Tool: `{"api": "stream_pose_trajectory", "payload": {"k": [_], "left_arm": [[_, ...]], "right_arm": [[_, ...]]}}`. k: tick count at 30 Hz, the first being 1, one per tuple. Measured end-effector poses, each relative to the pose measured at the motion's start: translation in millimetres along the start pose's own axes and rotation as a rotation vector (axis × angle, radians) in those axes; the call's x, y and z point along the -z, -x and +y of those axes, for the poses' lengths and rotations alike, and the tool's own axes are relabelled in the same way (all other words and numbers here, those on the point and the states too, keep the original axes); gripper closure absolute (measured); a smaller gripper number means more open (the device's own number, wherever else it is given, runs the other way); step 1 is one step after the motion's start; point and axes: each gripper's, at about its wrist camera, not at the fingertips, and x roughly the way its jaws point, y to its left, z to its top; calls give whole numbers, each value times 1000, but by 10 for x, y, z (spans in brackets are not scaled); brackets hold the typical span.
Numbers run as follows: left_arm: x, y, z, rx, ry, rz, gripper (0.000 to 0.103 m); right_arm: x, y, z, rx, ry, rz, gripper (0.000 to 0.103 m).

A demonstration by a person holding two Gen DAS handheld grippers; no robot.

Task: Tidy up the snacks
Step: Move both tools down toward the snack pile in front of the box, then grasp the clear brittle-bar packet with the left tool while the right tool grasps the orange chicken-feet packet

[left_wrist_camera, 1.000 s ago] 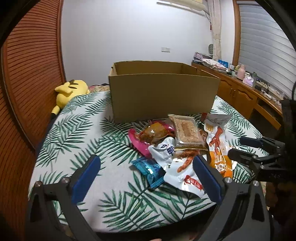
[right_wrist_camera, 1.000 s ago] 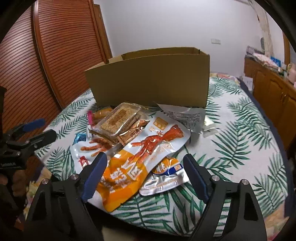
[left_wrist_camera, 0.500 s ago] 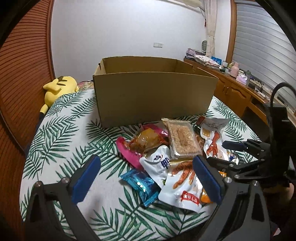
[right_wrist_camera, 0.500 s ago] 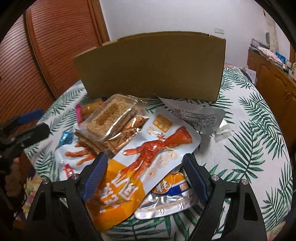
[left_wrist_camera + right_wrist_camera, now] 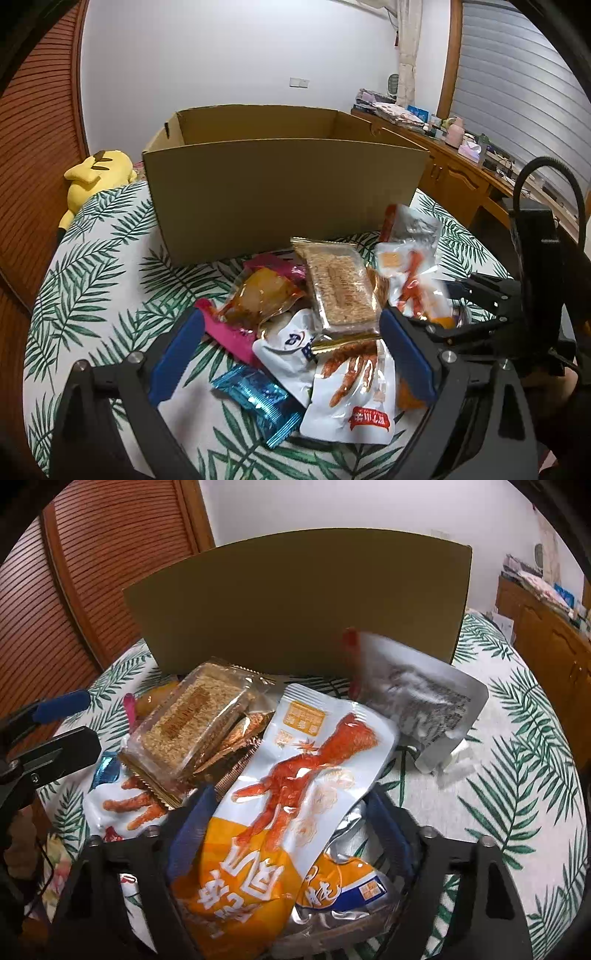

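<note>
A pile of snack packets lies on the leaf-print tablecloth before an open cardboard box [image 5: 284, 184], which also shows in the right wrist view [image 5: 295, 602]. My left gripper [image 5: 291, 358] is open and hovers over a white chicken-feet packet [image 5: 354, 391], a blue wrapper [image 5: 258, 398] and a sesame bar pack [image 5: 341, 284]. My right gripper [image 5: 291, 834] is open, its fingers on either side of the orange-and-white chicken-feet packet [image 5: 288, 797], with a silver pouch [image 5: 347, 890] under it. It also shows in the left wrist view [image 5: 476, 306].
A yellow plush toy [image 5: 96, 173] lies at the table's far left. A silver packet [image 5: 417, 701] leans near the box. A wooden sideboard [image 5: 465, 177] with clutter stands at the right. Wooden slat doors [image 5: 103, 561] are on the left.
Both grippers have moved forward and down toward the pile. The right gripper's fingers now straddle the orange chicken-feet packet. The silver packet looks blurred, as if shifting.
</note>
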Motion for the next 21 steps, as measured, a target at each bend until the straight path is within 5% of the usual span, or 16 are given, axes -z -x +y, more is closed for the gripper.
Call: {"api": "stream_pose_trajectory", "payload": {"k": [7,13,21], "left_arm": [[-41,-84,-25,14,-7,9,7],[-92,-180,-73,46,-6,26,8],[-262,-349,-219,83,-33,69,23]], "right_arm": [[-30,13,-81,35,-6,-15,73],[-71,93,-113,6,-17,-69,80],[-214,253,-191,-23,-46,-148,83]]}}
